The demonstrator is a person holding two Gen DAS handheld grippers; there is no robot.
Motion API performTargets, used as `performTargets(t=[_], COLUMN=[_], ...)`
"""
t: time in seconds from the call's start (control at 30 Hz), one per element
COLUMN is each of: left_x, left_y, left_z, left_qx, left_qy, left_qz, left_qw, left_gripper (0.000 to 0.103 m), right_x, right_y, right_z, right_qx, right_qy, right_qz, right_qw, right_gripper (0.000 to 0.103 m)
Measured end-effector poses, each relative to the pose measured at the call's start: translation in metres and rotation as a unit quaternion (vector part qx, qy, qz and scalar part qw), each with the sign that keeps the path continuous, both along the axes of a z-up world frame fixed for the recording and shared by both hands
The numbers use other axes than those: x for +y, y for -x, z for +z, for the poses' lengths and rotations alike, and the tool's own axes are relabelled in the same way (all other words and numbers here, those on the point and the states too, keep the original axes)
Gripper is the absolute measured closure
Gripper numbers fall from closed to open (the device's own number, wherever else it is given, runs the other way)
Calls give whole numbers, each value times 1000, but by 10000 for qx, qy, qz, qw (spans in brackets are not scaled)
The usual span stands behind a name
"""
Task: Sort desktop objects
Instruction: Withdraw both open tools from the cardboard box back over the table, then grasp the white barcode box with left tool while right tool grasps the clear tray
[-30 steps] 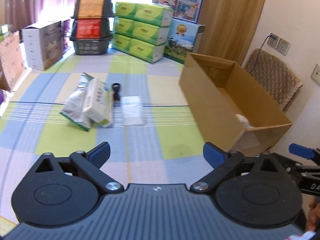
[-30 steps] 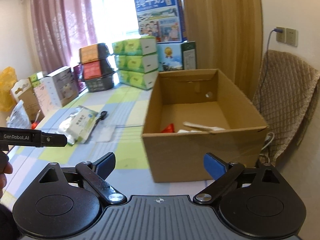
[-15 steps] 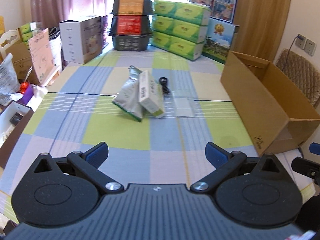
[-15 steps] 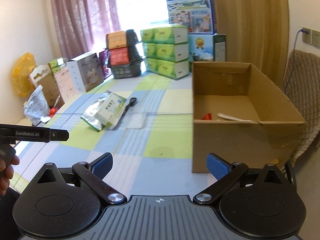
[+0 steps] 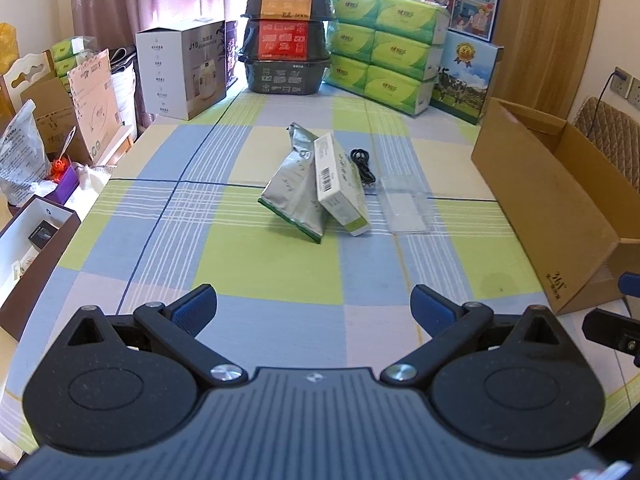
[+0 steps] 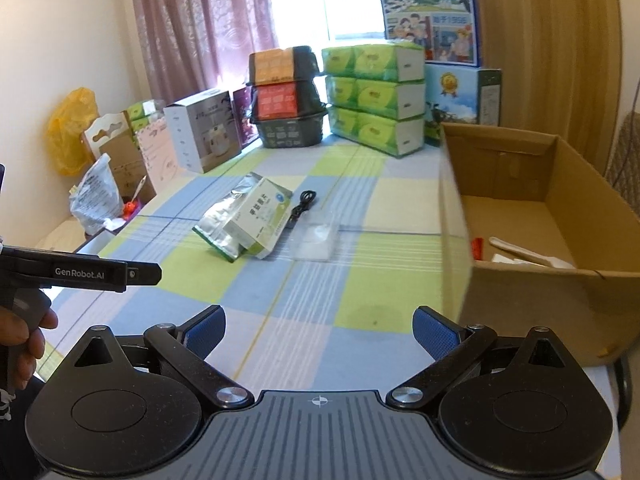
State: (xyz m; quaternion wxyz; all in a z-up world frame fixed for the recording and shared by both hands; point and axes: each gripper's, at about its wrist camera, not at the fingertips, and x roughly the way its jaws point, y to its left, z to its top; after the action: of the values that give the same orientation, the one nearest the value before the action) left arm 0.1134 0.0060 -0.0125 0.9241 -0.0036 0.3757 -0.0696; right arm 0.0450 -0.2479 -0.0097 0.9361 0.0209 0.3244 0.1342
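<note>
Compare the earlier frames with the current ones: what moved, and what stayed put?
Both grippers, left and right, pulled back from the cardboard box, widening the view. Nothing was grasped; both stay open. Foil pouch, medicine box, cable and clear case lie unmoved.

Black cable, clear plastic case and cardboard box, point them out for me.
black cable (image 5: 362,161), left wrist view, its coiled middle.
clear plastic case (image 5: 404,204), left wrist view, its flat top.
cardboard box (image 6: 516,220), right wrist view, its inside floor.

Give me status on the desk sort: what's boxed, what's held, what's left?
Done: the open brown cardboard box already holds a red item and a white utensil.
In hand: nothing; the left gripper and right gripper are both open.
Left on the checked tablecloth: silver foil pouch, white-green carton, black cable, clear plastic case.
</note>
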Motion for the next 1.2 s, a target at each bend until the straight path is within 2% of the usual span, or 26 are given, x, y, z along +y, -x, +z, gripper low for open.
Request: performTargets(t=[0.23, 0.6, 0.73, 1.07, 1.2], left_x=[8, 3, 2, 1, 2], left_y=[-28, -87, -107, -137, -142], left_z=[-12, -29, -35, -44, -48], left_qx=[73, 1, -21, -113, -81], left_qy=[13, -120, -117, -75, -43], left_qz=[13, -250, -331, -447, -454], left_qw=[10000, 9996, 9994, 9989, 9989], left_gripper=[2, 2, 2, 2, 2], right_x=[15, 22, 28, 44, 51], right_y=[-39, -123, -155, -206, -218], right_z=[-17, -53, -70, -98, -105], right_qx=[34, 279, 412, 499, 532], right_qy=[84, 127, 136, 117, 196], right_qz=[155, -22, -32, -68, -6], right_qw=[9998, 9995, 9991, 9987, 9984], right_gripper=[6, 7, 14, 19, 28])
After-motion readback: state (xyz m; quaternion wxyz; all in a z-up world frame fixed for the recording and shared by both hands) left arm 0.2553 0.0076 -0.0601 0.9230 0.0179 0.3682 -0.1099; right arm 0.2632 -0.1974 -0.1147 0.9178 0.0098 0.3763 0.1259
